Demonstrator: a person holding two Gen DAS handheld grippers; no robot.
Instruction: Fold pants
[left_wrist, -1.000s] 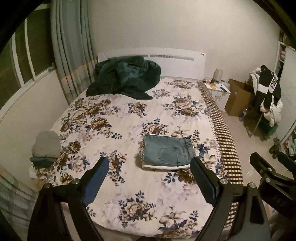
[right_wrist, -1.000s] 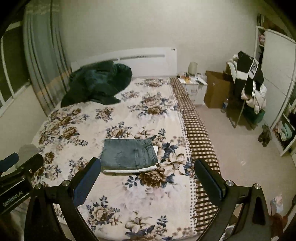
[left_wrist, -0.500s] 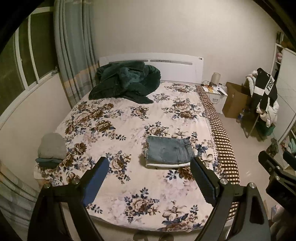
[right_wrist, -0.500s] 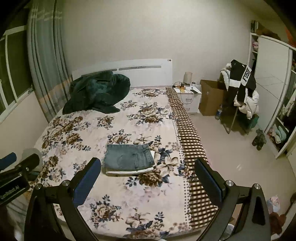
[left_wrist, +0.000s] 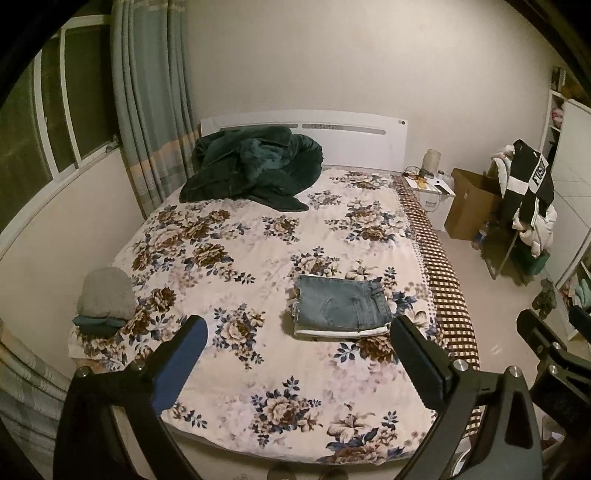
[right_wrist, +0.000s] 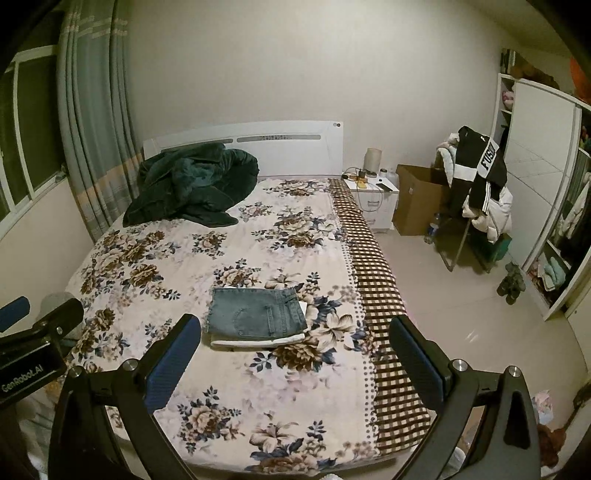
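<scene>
Folded blue denim pants (left_wrist: 341, 307) lie as a neat rectangle on top of a folded white garment, on the floral bed (left_wrist: 236, 266), right of centre. They also show in the right wrist view (right_wrist: 258, 314). My left gripper (left_wrist: 299, 365) is open and empty, held back from the foot of the bed. My right gripper (right_wrist: 295, 365) is open and empty too, beside the left one, well short of the pants.
A dark green blanket (left_wrist: 255, 166) is heaped at the headboard. A grey and green folded pile (left_wrist: 105, 301) sits at the bed's left edge. A nightstand (right_wrist: 373, 197), a cardboard box (right_wrist: 417, 199) and a clothes-laden chair (right_wrist: 476, 192) stand right of the bed.
Both grippers have pulled back and up from the bed, so more of the room shows. The pants have not moved. Both grippers stay open.
</scene>
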